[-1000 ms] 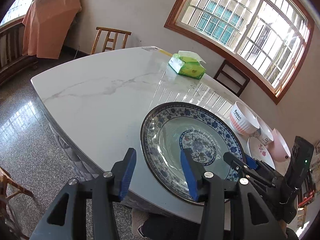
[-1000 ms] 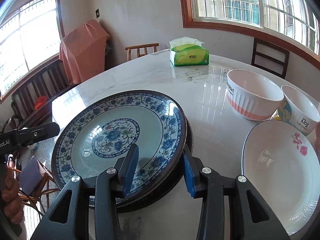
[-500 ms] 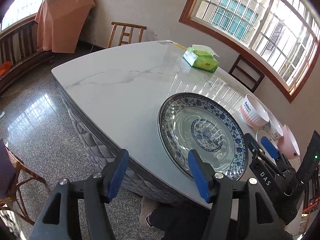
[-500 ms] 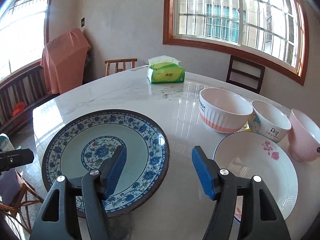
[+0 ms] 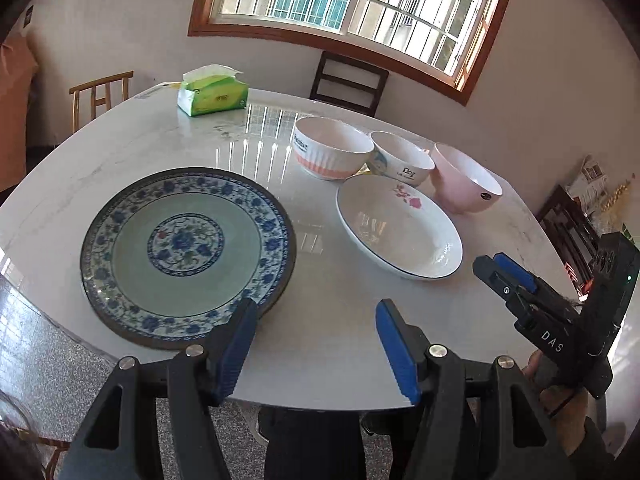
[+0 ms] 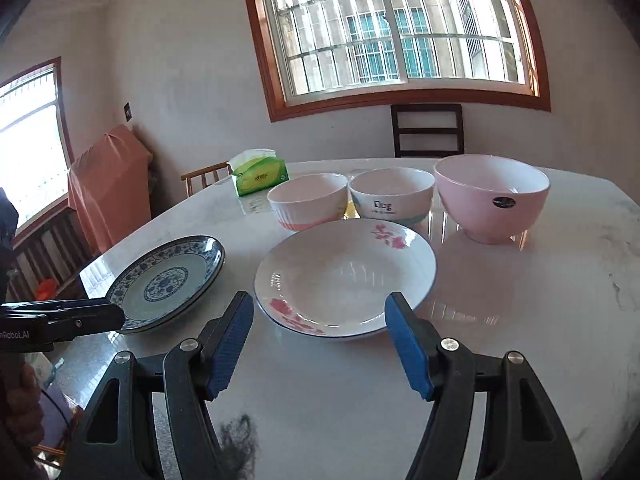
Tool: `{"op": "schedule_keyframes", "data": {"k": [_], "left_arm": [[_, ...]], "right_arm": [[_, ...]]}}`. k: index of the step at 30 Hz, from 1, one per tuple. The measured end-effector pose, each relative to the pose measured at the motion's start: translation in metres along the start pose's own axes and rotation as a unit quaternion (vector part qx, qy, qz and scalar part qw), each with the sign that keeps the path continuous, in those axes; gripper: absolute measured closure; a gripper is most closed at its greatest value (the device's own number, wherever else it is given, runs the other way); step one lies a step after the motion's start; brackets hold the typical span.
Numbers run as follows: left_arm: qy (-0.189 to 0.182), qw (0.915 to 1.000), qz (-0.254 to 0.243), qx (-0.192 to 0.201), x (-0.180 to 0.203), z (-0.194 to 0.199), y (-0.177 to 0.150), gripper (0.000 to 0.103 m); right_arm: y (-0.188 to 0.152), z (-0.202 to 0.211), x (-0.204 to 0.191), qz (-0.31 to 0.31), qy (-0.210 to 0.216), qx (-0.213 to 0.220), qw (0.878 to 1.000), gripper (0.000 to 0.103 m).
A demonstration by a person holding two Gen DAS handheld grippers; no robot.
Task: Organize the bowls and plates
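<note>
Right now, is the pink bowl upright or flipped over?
Upright: the pink bowl stands on the table, its opening up, empty inside.

bright window (image 6: 400, 32) daylight glares off table (image 5: 264, 148); fisheye-bent edges.

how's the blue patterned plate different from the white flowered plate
The blue patterned plate is wider and flatter, covered in blue floral design with a dark rim; the white flowered plate is smaller and deeper, plain white with pink blossoms and a thin blue edge. Both sit upright, empty and apart on the marble table.

A green tissue box (image 5: 213, 94) sits on the marble table (image 5: 120, 140).
</note>
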State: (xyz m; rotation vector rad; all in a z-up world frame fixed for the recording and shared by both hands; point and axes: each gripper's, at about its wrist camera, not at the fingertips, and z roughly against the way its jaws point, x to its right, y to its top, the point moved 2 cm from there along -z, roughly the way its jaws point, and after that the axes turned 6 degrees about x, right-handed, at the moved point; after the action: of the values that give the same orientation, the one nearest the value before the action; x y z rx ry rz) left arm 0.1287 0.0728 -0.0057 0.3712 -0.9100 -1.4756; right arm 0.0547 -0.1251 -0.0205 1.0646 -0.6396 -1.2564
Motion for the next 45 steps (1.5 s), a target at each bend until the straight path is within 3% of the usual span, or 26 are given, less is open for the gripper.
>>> {"op": "schedule_keyframes", "data": {"k": [4,10,16,21,30,32,34,35,36,45], "left_arm": [[-0.055,0.9973,0.027,-0.040,0.017,-0.036,0.026,0.040],[-0.033,0.9961,0.019,-0.080,0.029,-0.094,0.065,0.040],[-0.030,0.9897,0.060,-0.126,0.018,-0.142,0.077,0.040],[-0.022,0.9881,0.062,-0.139,0.016,-0.161,0.079,0.040],[-0.007,0.9867,0.050,-0.155,0.019,-0.178,0.075,0.040],[0.001,0.9876,0.048,-0.150,0.021,-0.178,0.073,0.046],[0.031,0.9877,0.037,-0.149,0.023,-0.183,0.073,0.084],[0.033,0.9884,0.042,-0.142,0.023,-0.182,0.072,0.084],[0.036,0.9890,0.045,-0.136,0.022,-0.181,0.071,0.085],[0.052,0.9925,0.031,-0.106,0.039,-0.157,0.052,0.085]], "right_arm": [[0.016,-0.002,0.034,-0.016,-0.006,-0.018,1.000,0.039],[0.024,-0.030,0.058,-0.044,0.009,-0.060,0.997,0.041],[0.027,-0.055,0.066,-0.067,0.020,-0.083,0.994,0.042],[0.027,-0.065,0.074,-0.072,0.015,-0.093,0.993,0.042],[0.019,-0.086,0.079,-0.078,0.018,-0.130,0.988,0.060],[0.017,-0.090,0.079,-0.077,0.017,-0.136,0.988,0.065],[0.016,-0.095,0.077,-0.076,0.026,-0.148,0.986,0.075],[0.013,-0.098,0.075,-0.075,0.032,-0.158,0.984,0.084],[0.010,-0.102,0.075,-0.076,0.032,-0.169,0.982,0.086],[0.005,-0.084,0.077,-0.068,0.027,-0.159,0.985,0.088]]}}
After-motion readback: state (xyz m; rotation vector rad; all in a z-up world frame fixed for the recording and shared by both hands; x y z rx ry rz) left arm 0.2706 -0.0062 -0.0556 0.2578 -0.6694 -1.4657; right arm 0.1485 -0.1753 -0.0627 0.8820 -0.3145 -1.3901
